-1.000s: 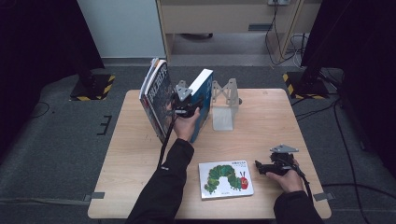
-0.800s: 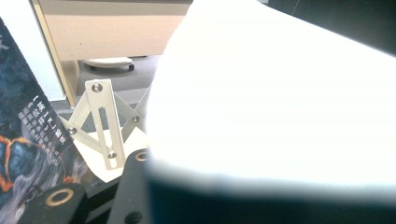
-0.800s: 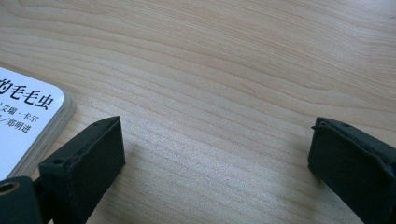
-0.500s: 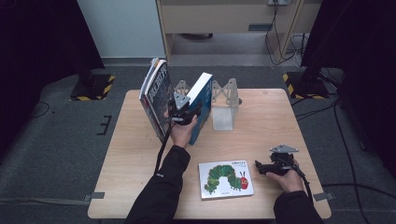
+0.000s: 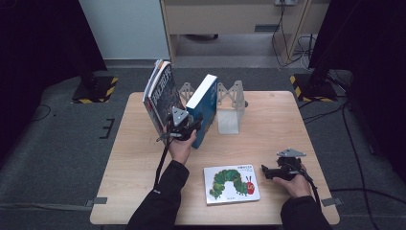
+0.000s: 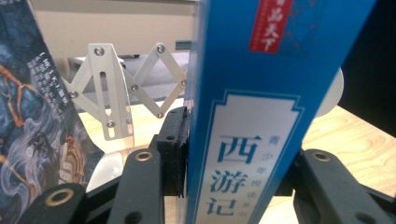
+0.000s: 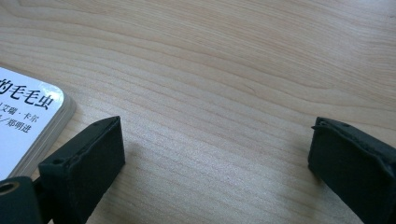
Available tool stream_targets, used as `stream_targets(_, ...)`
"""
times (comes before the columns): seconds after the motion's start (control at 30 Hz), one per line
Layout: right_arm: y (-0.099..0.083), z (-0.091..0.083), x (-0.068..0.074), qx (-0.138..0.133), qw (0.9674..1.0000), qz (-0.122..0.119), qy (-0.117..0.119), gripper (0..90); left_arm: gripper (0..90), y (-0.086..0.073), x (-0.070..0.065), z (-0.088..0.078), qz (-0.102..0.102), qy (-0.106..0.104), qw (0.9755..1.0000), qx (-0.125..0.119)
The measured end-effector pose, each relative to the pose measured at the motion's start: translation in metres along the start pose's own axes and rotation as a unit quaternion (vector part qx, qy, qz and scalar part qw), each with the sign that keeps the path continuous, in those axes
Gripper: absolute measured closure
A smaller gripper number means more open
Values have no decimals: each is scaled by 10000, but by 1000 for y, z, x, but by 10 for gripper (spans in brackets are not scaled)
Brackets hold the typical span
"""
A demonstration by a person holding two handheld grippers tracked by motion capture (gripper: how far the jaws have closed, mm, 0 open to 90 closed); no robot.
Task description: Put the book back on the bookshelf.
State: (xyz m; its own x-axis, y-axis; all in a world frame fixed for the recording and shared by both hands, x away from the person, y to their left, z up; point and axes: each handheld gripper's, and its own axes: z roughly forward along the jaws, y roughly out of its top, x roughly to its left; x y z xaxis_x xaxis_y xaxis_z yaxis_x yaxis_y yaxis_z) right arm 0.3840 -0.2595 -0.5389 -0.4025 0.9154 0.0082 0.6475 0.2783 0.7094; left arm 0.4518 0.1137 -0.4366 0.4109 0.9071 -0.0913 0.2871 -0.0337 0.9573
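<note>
the left gripper (image 5: pixel 184 128) is clamped on the blue book (image 5: pixel 203 108); the left gripper view shows both black pads (image 6: pixel 173 154) pressed flat against the covers, with the spine (image 6: pixel 252 140) facing the camera. the book stands on its lower edge and leans to one side. to the gripper's left a dark illustrated book (image 5: pixel 160 96) also stands leaning, just beside the blue one without a visible contact. beyond the jaws stands a metal expanding bookend (image 5: pixel 230 103), its scissor links (image 6: pixel 135 79) visible behind the held book.

the right gripper (image 5: pixel 273 172) rests low over the table (image 5: pixel 287 120), jaws spread wide with nothing between them, only bare wood. a caterpillar picture book (image 5: pixel 232 183) lies flat just to its left, its corner (image 7: pixel 32 121) near the left jaw, not touching.
</note>
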Motion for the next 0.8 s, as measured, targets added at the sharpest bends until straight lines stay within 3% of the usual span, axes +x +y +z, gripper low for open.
stream_targets(0.47, 0, 0, 0, -3, 10000, 0, -1, 39, 602, 10, -4, 18, -187, 406, 9989, 147)
stream_targets(0.67, 0, 0, 0, -3, 10000, 6, -3, 37, 601, 14, -3, 28, -204, 298, 9991, 215)
stream_targets(0.8, 0, 0, 0, -2, 10000, 7, -2, 37, 597, 16, -6, 32, -215, 370, 9988, 243)
